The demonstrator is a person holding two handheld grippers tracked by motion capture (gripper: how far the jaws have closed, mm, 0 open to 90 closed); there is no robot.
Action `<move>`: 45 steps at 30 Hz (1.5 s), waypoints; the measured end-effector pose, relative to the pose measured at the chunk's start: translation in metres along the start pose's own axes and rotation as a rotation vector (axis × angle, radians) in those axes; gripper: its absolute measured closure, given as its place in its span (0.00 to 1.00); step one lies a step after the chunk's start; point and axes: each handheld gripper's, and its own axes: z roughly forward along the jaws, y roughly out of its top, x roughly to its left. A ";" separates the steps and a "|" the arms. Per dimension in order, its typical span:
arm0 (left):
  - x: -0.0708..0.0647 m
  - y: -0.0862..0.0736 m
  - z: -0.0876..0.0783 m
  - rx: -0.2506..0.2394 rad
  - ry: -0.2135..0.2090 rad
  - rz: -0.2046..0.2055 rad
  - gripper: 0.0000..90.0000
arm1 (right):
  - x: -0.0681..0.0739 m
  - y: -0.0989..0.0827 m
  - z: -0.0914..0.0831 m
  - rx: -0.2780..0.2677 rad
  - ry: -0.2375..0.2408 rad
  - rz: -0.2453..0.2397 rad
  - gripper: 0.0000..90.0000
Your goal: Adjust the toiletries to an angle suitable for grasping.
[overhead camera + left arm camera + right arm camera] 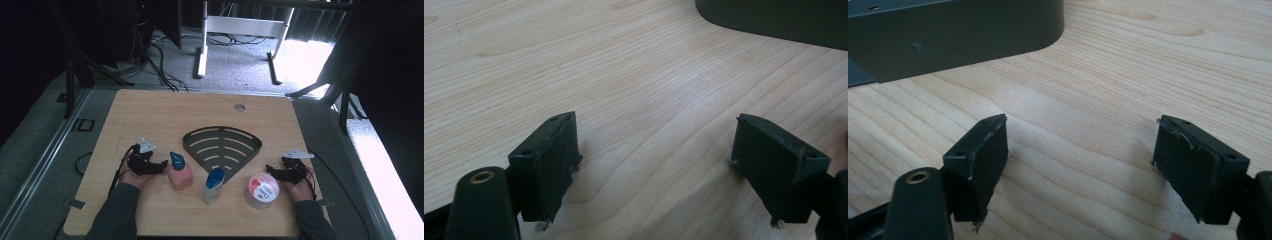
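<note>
A dark fan-shaped slotted rack (222,145) lies in the middle of the wooden table (150,115). In front of it stand a pink bottle with a teal cap (179,171), a white bottle with a blue cap (214,185) and a round tub with a red and white lid (262,190). My left gripper (161,165) rests on the table just left of the pink bottle, open, with bare wood between its jaws (654,150). My right gripper (270,170) rests just right of the tub, open over bare wood (1080,150). The rack's edge (948,35) lies ahead of it.
The table's front edge is close to both forearms. A round cable hole (239,107) sits near the far edge. Beyond the table are a grey floor, loose cables (160,65) and a white desk frame (240,30). The rack's corner (774,20) shows at the top right of the left gripper view.
</note>
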 end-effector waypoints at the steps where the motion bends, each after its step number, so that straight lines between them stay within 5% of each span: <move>1: 0.000 0.000 0.000 0.000 0.000 0.000 0.21 | 0.000 0.000 0.000 0.000 0.000 0.000 0.24; 6: 0.001 -0.002 -0.003 -0.022 0.006 -0.009 0.31 | 0.000 0.000 0.000 0.000 0.000 0.000 0.24; 7: 0.001 -0.002 -0.004 -0.024 0.004 -0.010 0.43 | 0.000 0.000 0.000 -0.001 0.000 0.000 0.24; 9: 0.001 -0.002 -0.006 -0.019 0.008 -0.024 0.48 | 0.000 0.000 0.000 0.000 0.000 -0.001 0.24; 10: 0.002 -0.002 -0.008 -0.018 0.002 -0.029 0.60 | 0.000 0.000 0.000 0.000 0.000 0.000 0.24; 13: 0.003 -0.002 -0.010 -0.020 -0.031 -0.038 0.72 | 0.000 0.000 0.000 0.000 0.000 -0.001 0.24; 24: -0.021 0.002 -0.031 -0.049 -0.103 0.014 0.99 | 0.000 0.000 0.000 0.000 0.000 0.000 0.24; 34: -0.038 -0.001 -0.049 -0.074 -0.146 0.018 1.00 | 0.000 0.000 0.000 0.000 0.001 -0.002 0.24; 45: -0.048 -0.016 -0.071 -0.081 -0.139 0.043 1.00 | 0.000 0.000 0.000 -0.001 0.002 -0.003 0.24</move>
